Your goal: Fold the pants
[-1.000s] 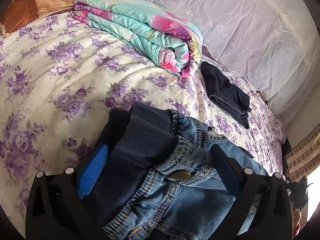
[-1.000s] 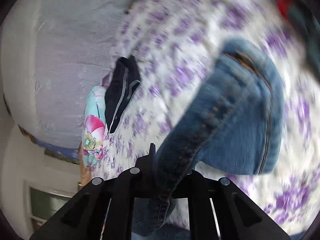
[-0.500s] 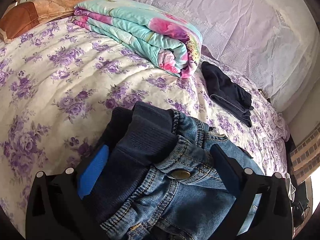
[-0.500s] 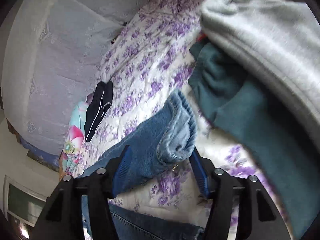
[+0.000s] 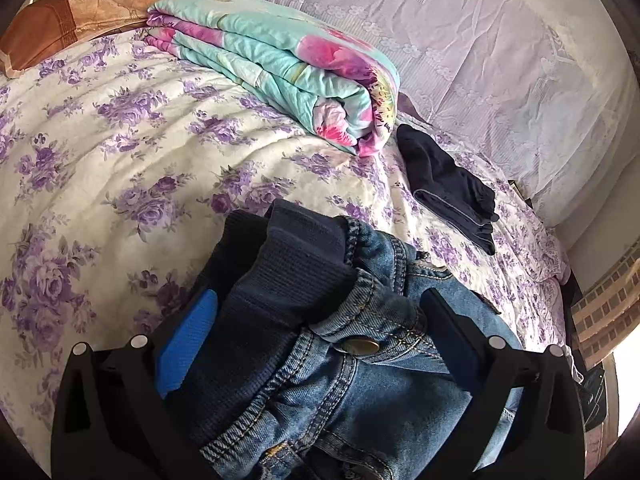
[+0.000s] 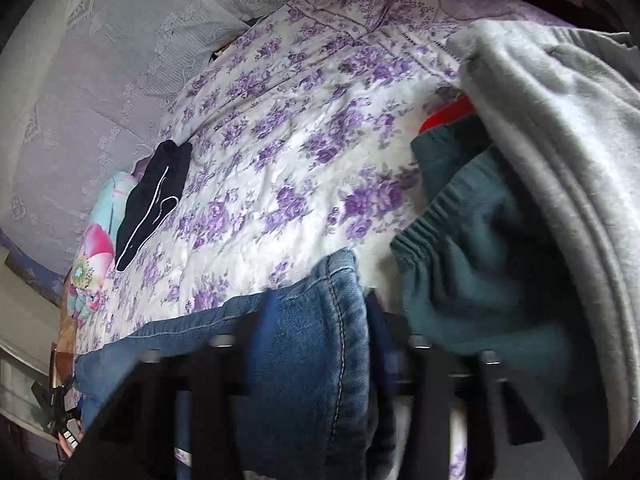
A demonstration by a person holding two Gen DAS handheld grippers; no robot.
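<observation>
The blue denim pants (image 5: pixel 360 384) lie stretched across the purple-flowered bed sheet (image 5: pixel 120 160) between the two claws; the left claw (image 5: pixel 320 320) grips the bunched waistband (dark ribbed lining showing); the right claw (image 6: pixel 320 336), blurred, seems closed on the leg hem, though I cannot tell surely; the long axis runs claw to claw, so the fold likely brings hem toward waistband.

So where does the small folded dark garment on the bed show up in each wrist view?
Left wrist: the dark garment lies right of centre on the floral bedspread, just right of the rolled turquoise quilt.
Right wrist: the same garment lies at the left, running diagonally, the quilt at its lower left.
Shared landmark: the turquoise quilt with its pink flower, next to the garment in both.
</observation>
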